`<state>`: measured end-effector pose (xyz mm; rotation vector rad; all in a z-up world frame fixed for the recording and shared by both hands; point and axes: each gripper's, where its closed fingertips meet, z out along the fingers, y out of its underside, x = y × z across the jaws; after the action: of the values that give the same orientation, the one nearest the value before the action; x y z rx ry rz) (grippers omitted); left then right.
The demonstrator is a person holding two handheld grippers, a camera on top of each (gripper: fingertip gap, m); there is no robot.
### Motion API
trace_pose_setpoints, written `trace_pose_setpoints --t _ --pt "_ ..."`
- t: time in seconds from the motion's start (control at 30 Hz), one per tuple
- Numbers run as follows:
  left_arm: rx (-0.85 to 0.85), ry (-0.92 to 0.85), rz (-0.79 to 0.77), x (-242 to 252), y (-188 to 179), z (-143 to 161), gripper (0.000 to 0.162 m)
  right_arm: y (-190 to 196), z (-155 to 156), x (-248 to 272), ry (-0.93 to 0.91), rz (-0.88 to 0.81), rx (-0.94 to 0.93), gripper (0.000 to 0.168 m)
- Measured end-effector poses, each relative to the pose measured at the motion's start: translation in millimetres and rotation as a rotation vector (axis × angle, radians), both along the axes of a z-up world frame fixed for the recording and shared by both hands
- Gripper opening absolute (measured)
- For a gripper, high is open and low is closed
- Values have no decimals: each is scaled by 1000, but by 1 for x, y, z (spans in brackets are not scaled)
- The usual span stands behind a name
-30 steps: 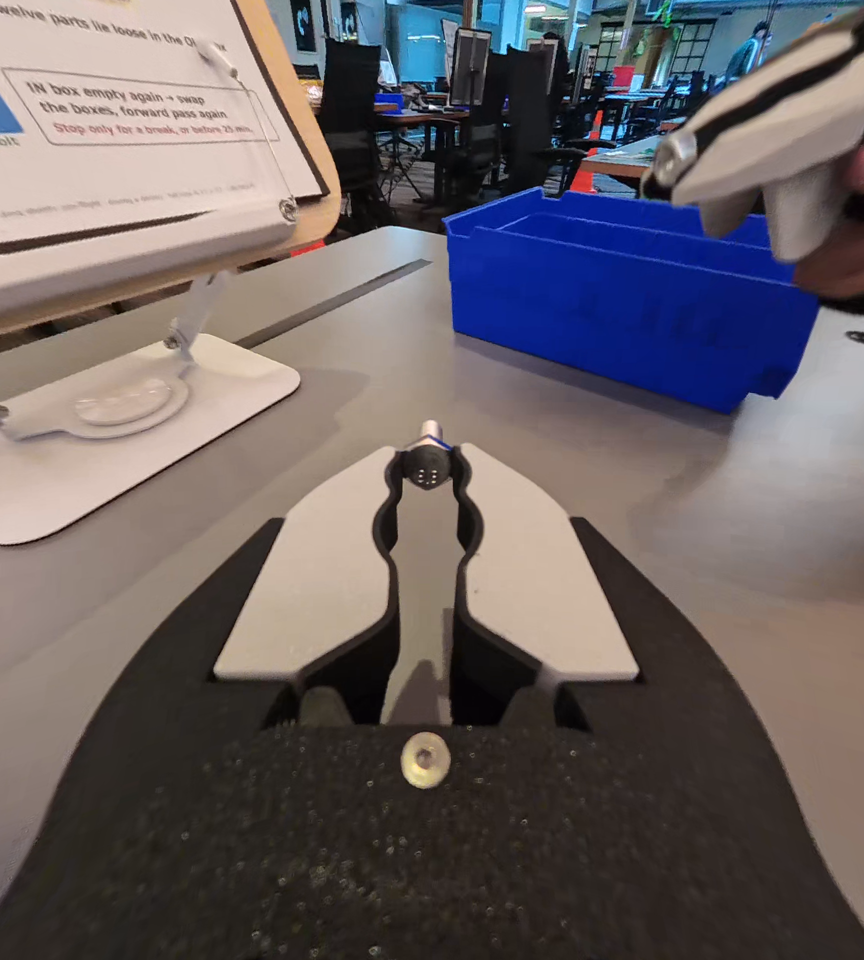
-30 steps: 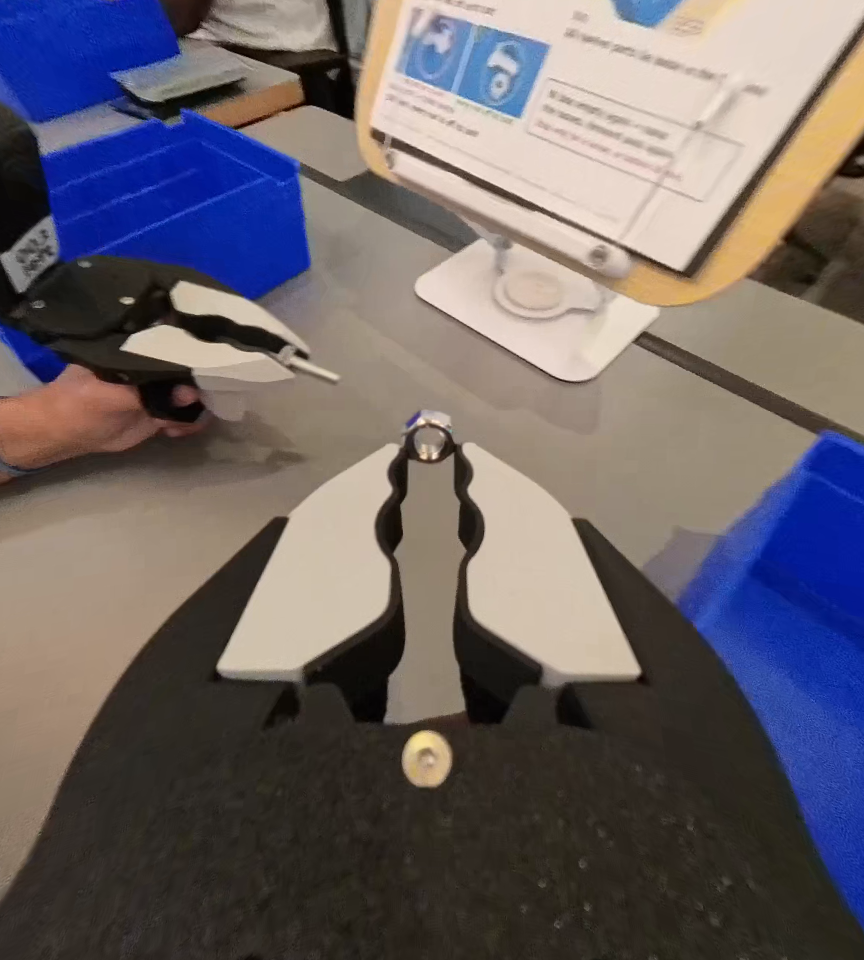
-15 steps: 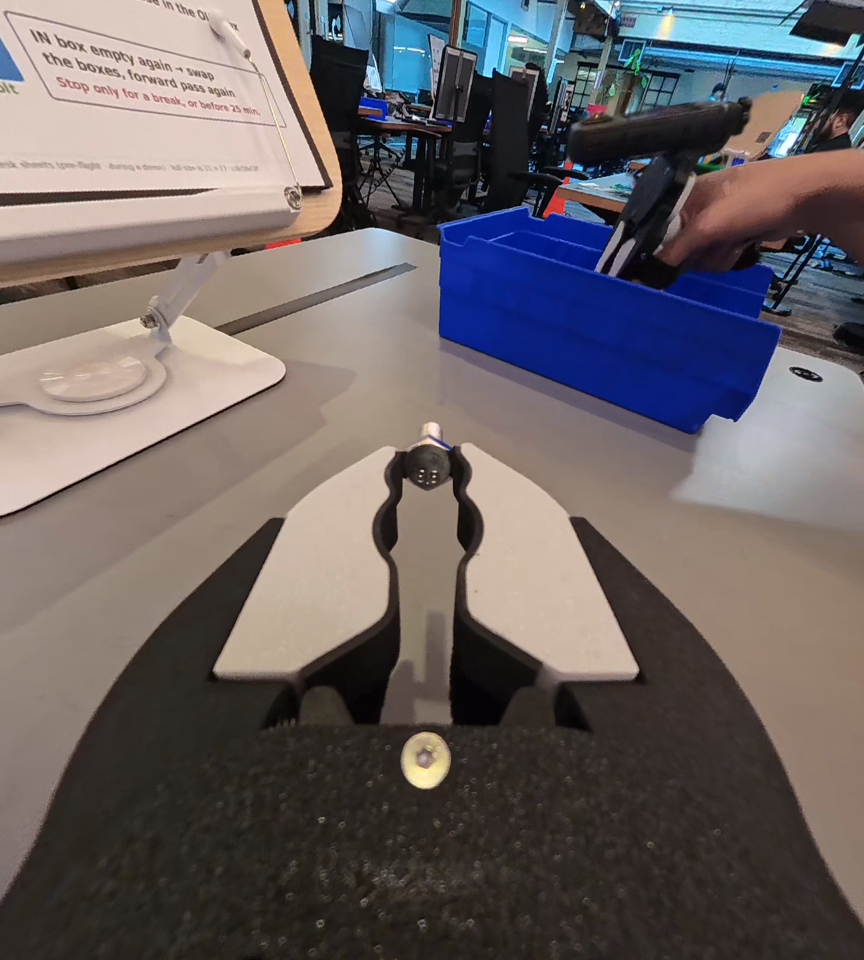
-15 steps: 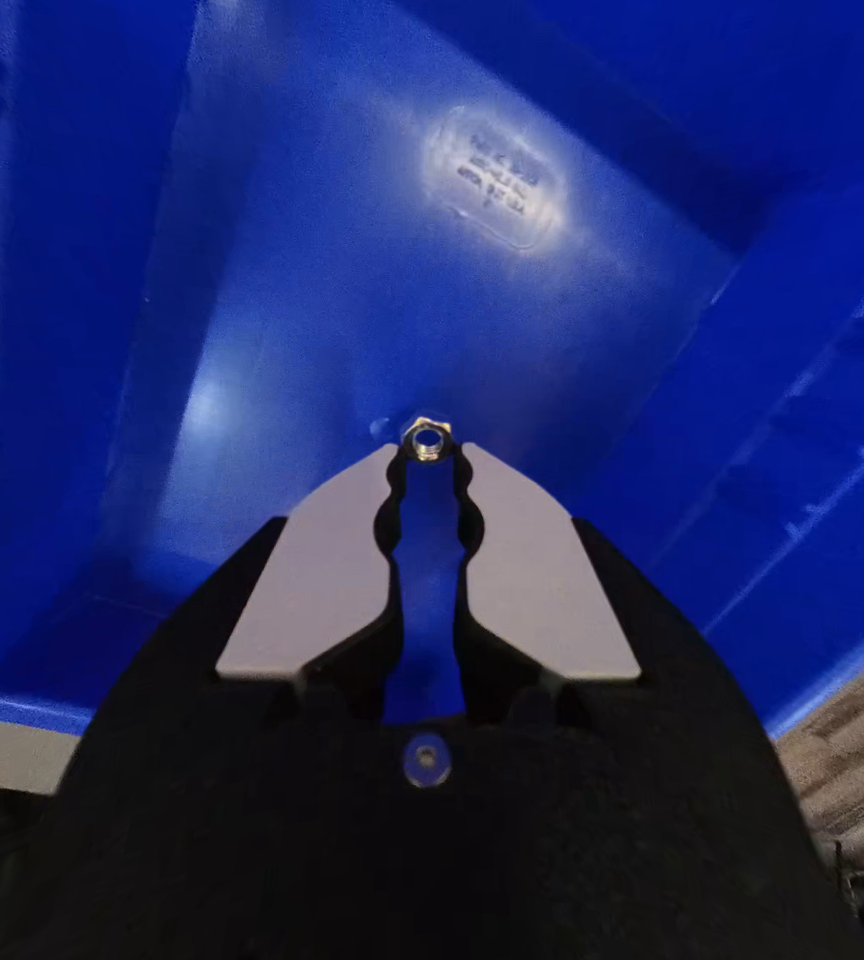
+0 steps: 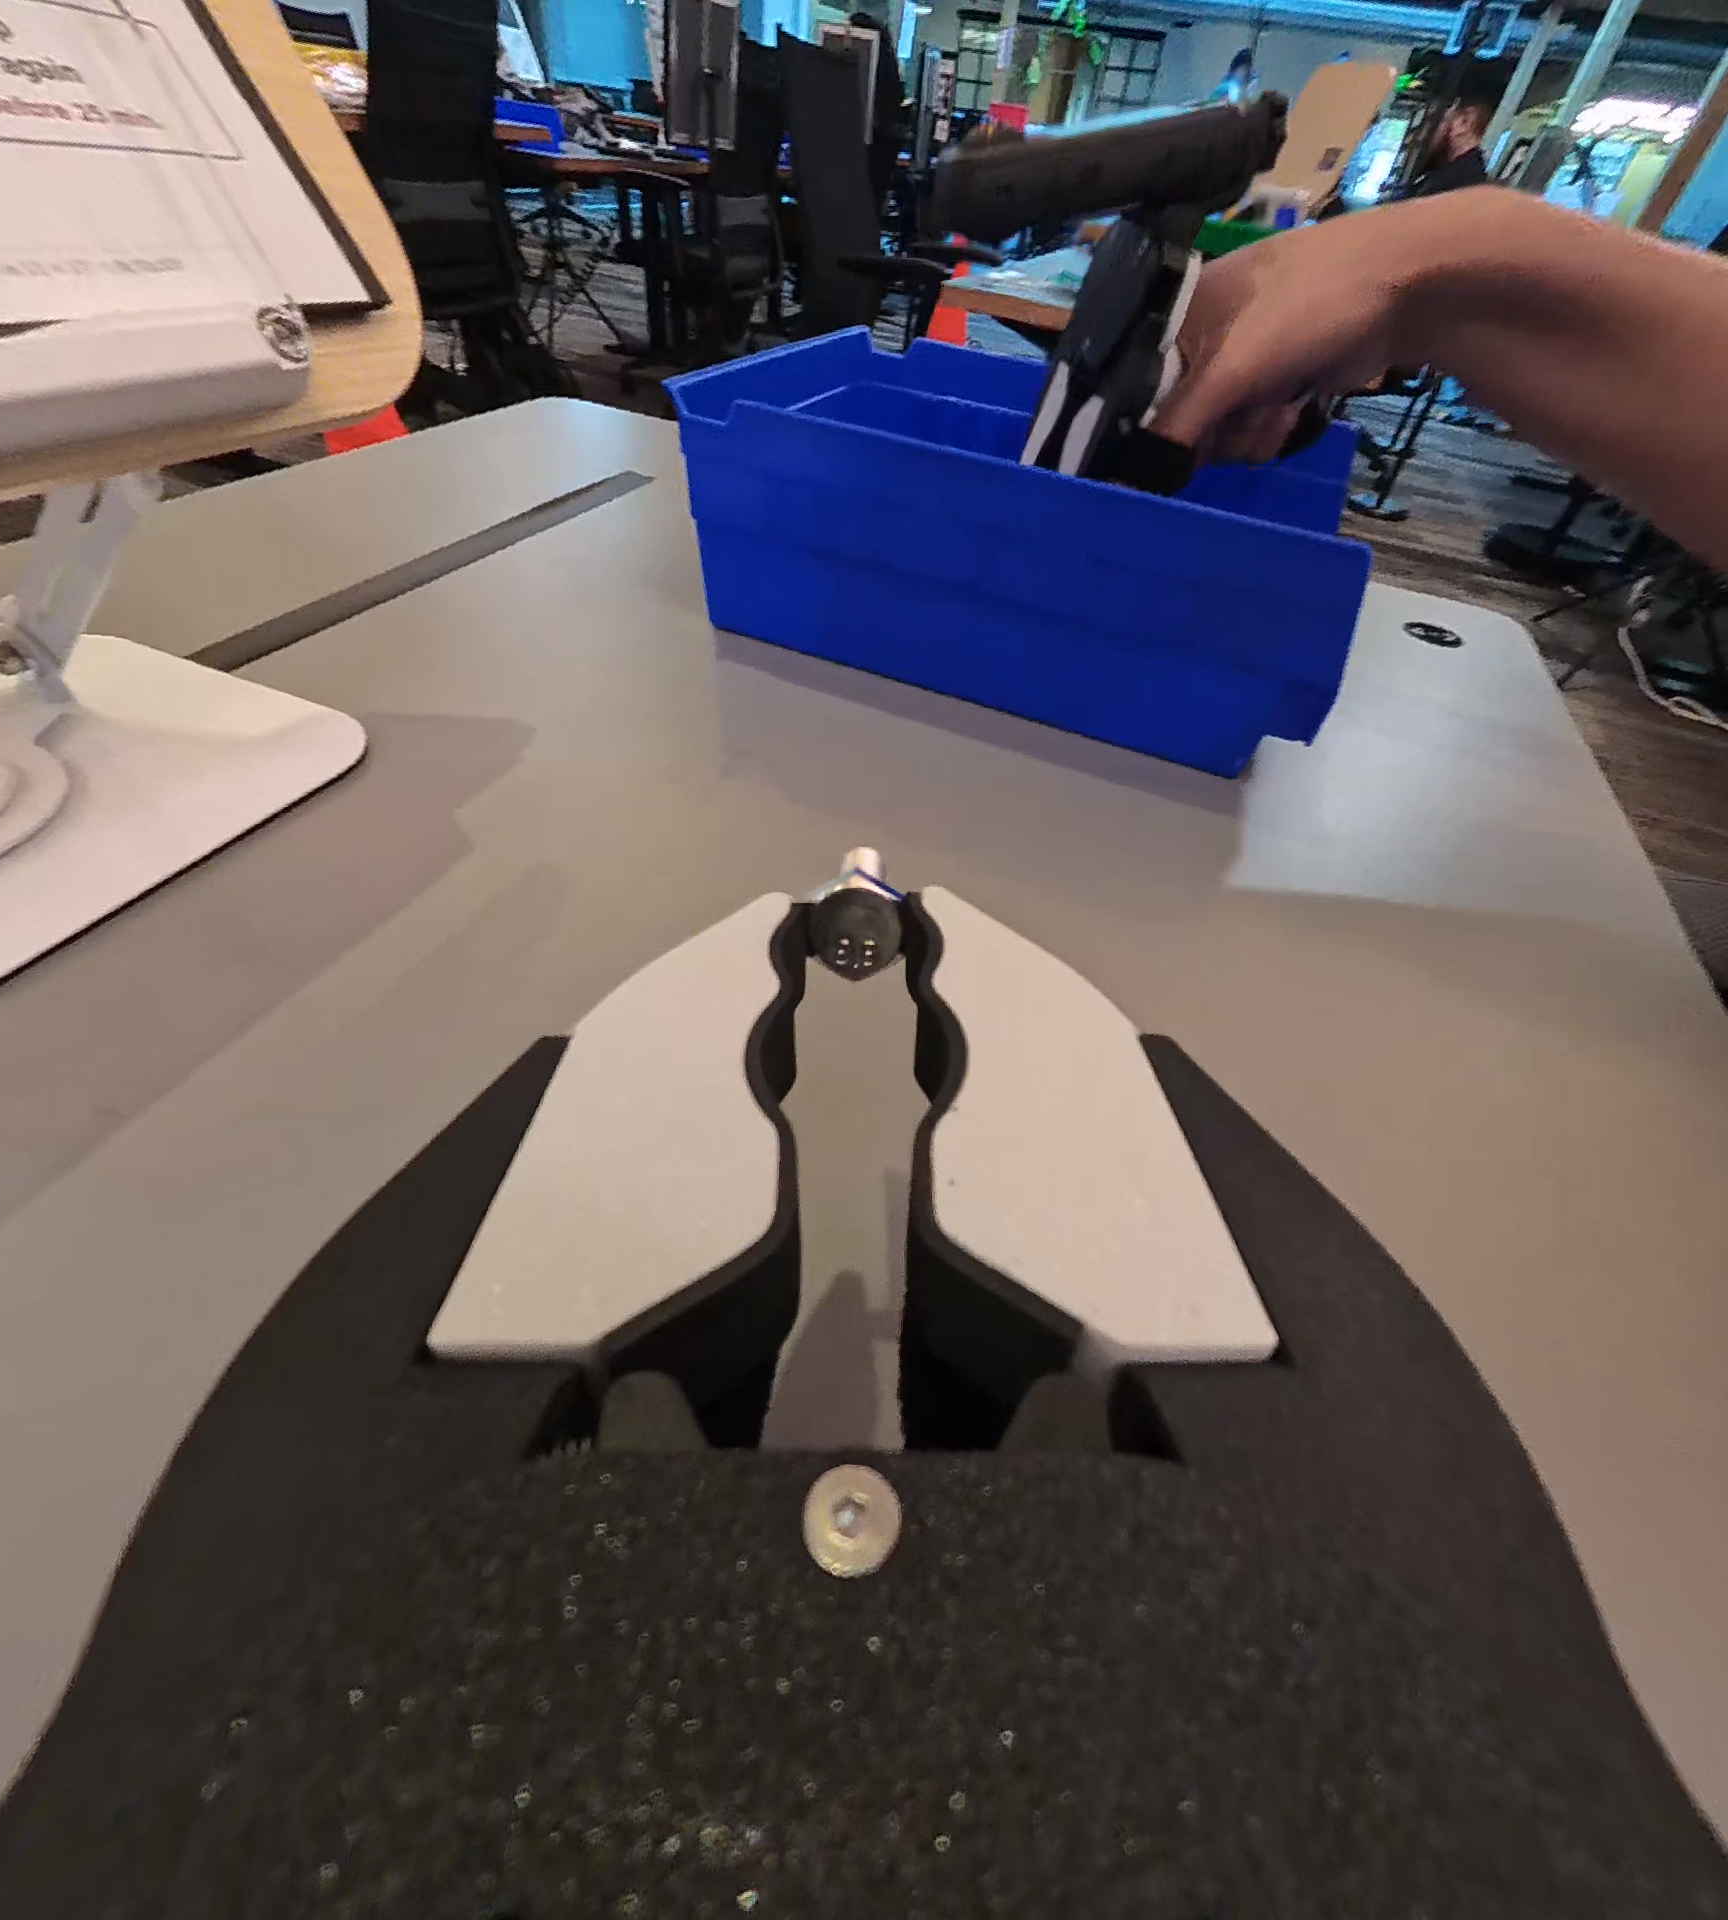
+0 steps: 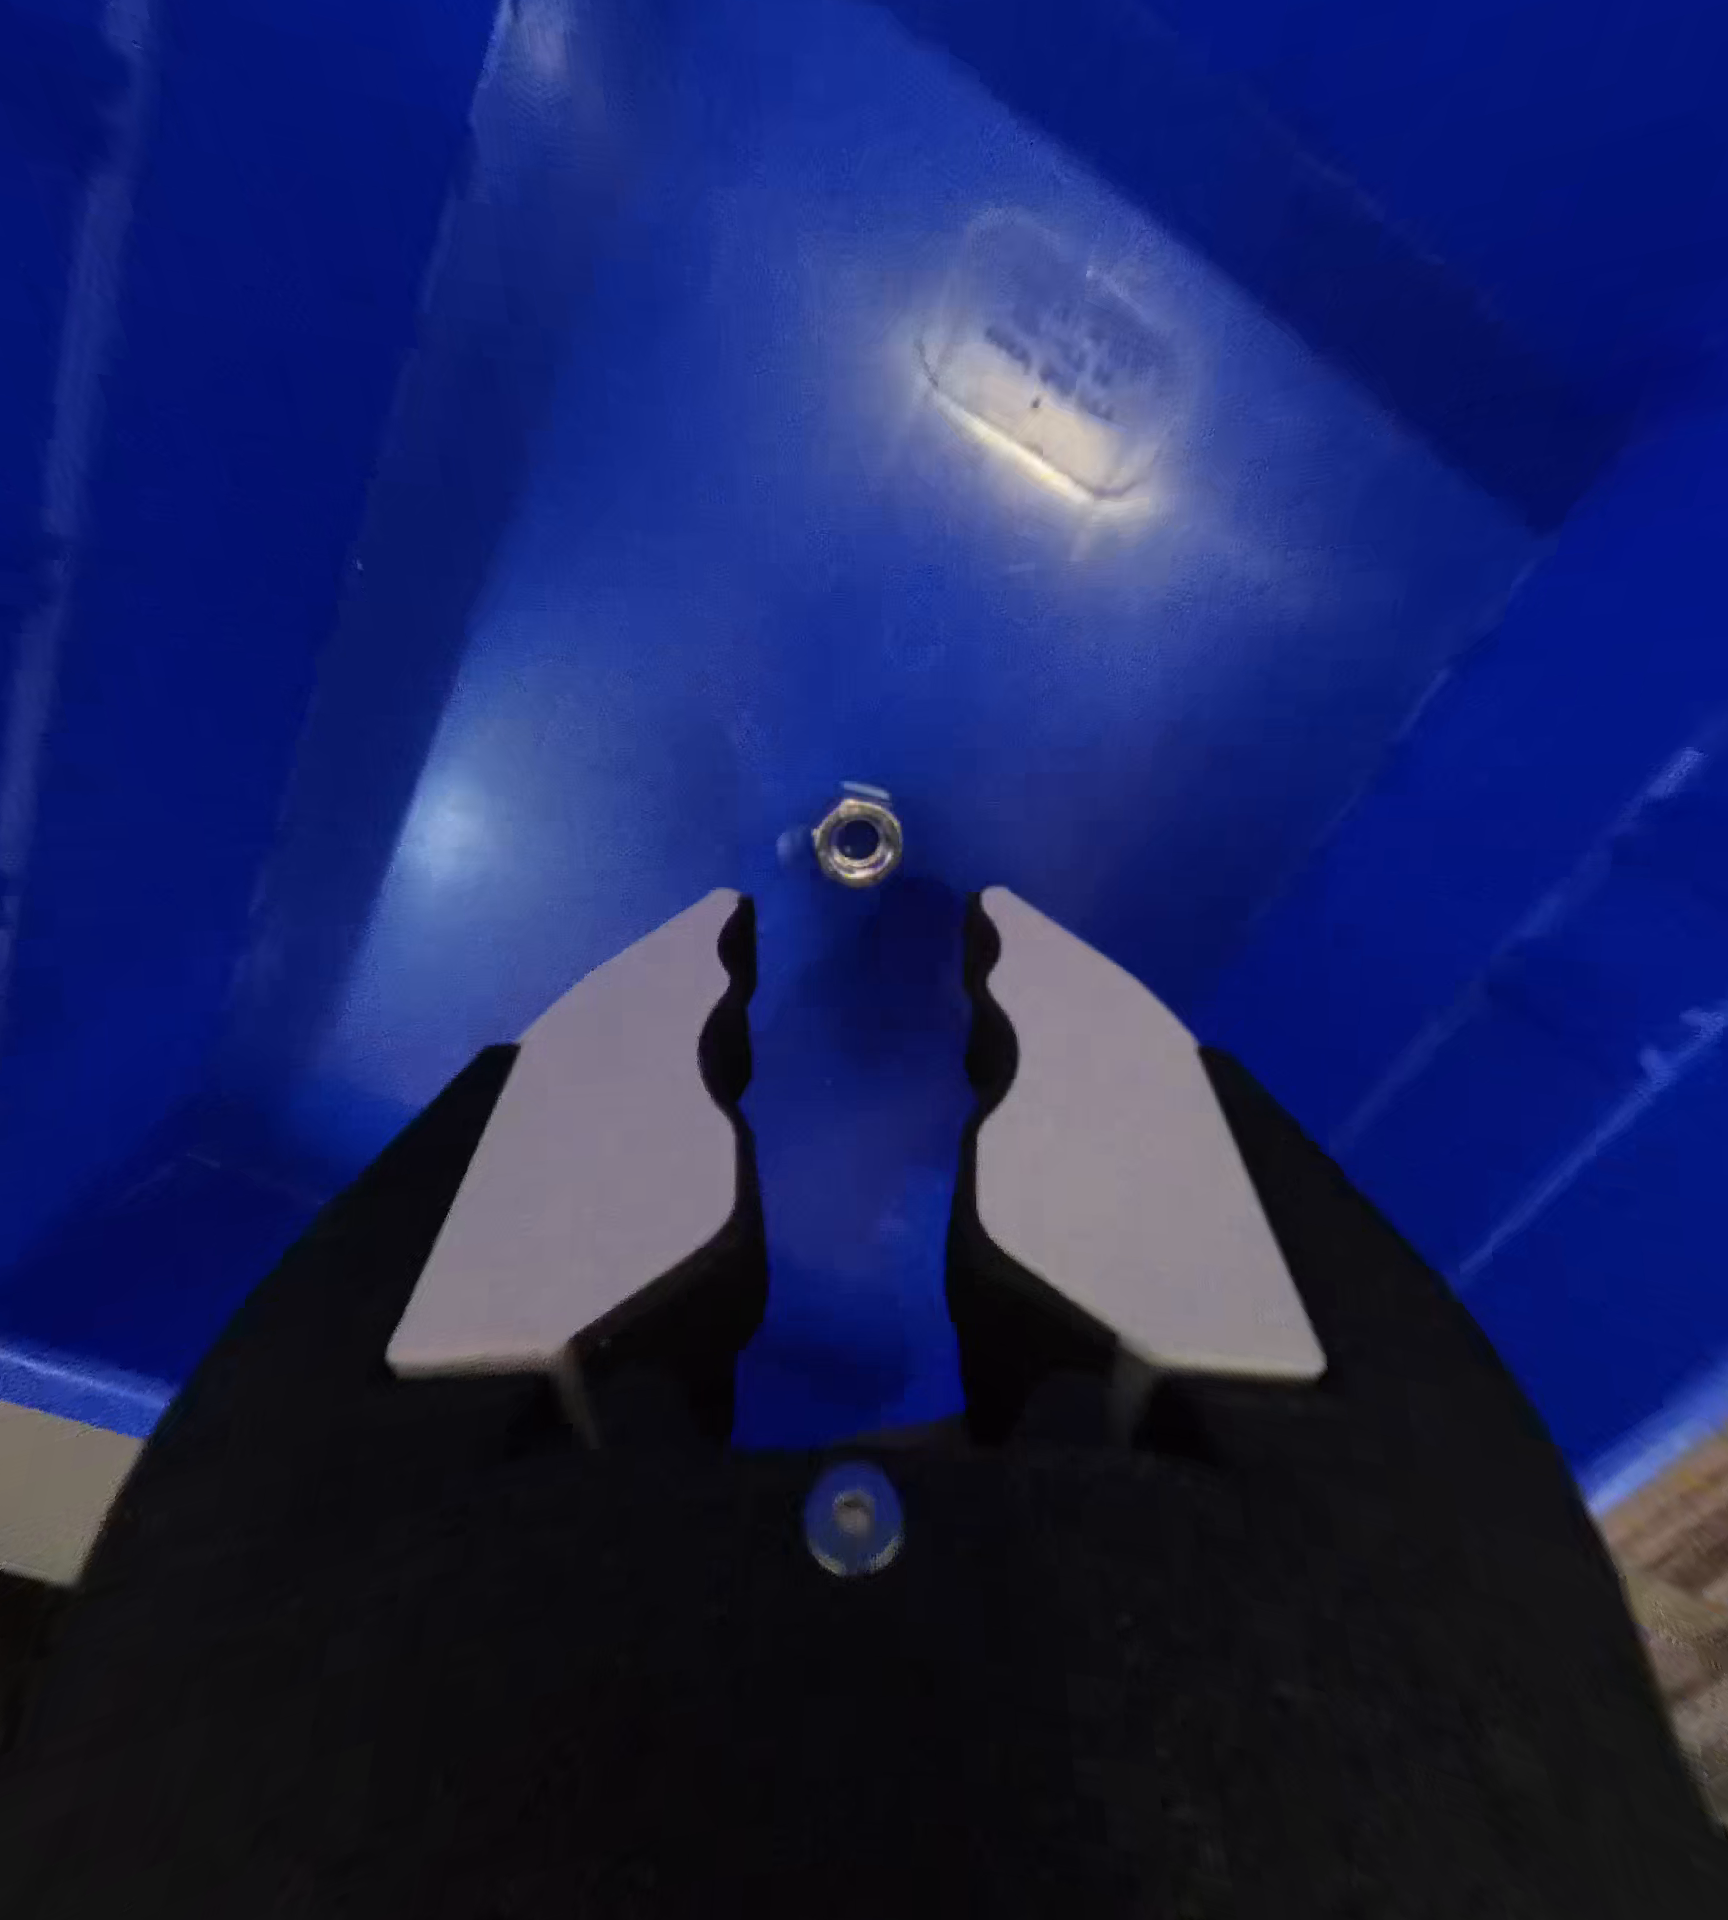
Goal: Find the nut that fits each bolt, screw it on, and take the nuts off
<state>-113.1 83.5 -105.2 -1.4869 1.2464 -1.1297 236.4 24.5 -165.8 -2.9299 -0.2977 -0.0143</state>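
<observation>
My left gripper [image 5: 855, 920] is shut on a bolt [image 5: 853, 930] with a dark hex head and a blue mark, held above the grey table [image 5: 1462, 935], shank pointing away. My right gripper [image 6: 860, 909] is open inside the blue bin [image 6: 1047, 644], pointing down at its floor. A small silver nut [image 6: 857, 844] is just beyond the open fingertips, free of them, over the bin floor. In the left wrist view the right gripper [image 5: 1078, 436] dips into the blue bin [image 5: 995, 582] at the far right of the table, held by a hand.
A white stand [image 5: 112, 758] carrying an instruction board [image 5: 112, 208] stands at the left of the table. The table's right edge [image 5: 1670, 935] drops to the floor, with cables there. Office chairs and desks fill the background.
The right gripper swung from over the table into the blue bin, then opened and let go of the nut. The left gripper kept its hold on the bolt and shifted slightly.
</observation>
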Motion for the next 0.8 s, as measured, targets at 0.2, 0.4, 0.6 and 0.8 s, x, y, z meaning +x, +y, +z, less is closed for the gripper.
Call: trace_pose_setpoints --t 0.2,0.4,0.6,0.8 --pt "-131 -94 -172 0 -23 13 17 11 117 -102 121 87 658 35" --pt "-253 -208 -341 -7 -44 32 18 -15 147 -309 923 411 923 38" --pt "-303 -223 -419 -13 -52 37 17 0 98 -357 921 465 887 33" --pt "-307 -198 -452 -10 -58 33 17 3 86 -363 957 482 864 11"
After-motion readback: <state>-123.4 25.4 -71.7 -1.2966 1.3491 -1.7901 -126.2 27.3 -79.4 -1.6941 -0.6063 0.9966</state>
